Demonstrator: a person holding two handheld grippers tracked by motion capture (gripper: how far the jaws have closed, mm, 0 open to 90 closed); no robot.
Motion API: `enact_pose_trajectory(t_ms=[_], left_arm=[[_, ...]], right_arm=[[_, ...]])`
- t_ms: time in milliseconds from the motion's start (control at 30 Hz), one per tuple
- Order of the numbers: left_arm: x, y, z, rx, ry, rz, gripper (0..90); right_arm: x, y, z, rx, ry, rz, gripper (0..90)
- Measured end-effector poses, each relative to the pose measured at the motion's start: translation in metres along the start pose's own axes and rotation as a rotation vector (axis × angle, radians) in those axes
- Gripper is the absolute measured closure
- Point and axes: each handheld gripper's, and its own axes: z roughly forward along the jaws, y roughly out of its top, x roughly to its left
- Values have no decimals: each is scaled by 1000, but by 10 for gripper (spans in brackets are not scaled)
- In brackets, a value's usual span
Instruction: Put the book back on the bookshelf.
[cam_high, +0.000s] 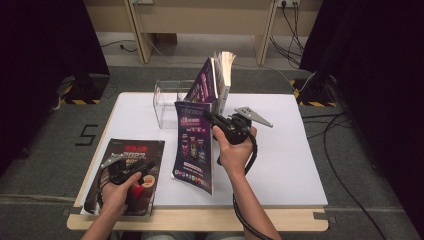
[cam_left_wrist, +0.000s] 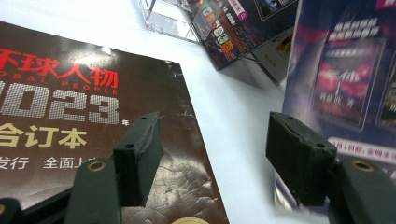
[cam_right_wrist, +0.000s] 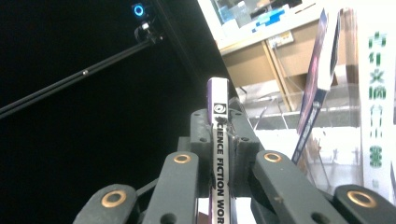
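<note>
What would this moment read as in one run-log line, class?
right gripper: shut on purple magazine, held upright | left gripper: open over dark magazine | clear stand: holds two books

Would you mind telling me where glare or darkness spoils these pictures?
Left gripper view: glare streaks the glossy brown magazine. Right gripper view: the left half is near black, the clear stand washed out. High view: even light, dark curtains swallow the sides.

High view looks down on the table (cam_high: 280, 165); both gripper views sit close above it.
</note>
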Motion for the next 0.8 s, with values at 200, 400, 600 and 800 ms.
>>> enact_pose_trajectory(t_ms=[200,400,600,800], left_arm=[[0,0,0,-3,-1,1,352],[0,0,0,0,0,3,353],[0,0,1,1,-1,3,353],[0,0,0,1,-1,3,354]], right_arm=[[3,9,3,-38,-7,-17,831],[2,13,8,-56,-19,-27,831],[3,16,12,-69,-23,-29,831],[6,28,24,-105,-38,-53,831]])
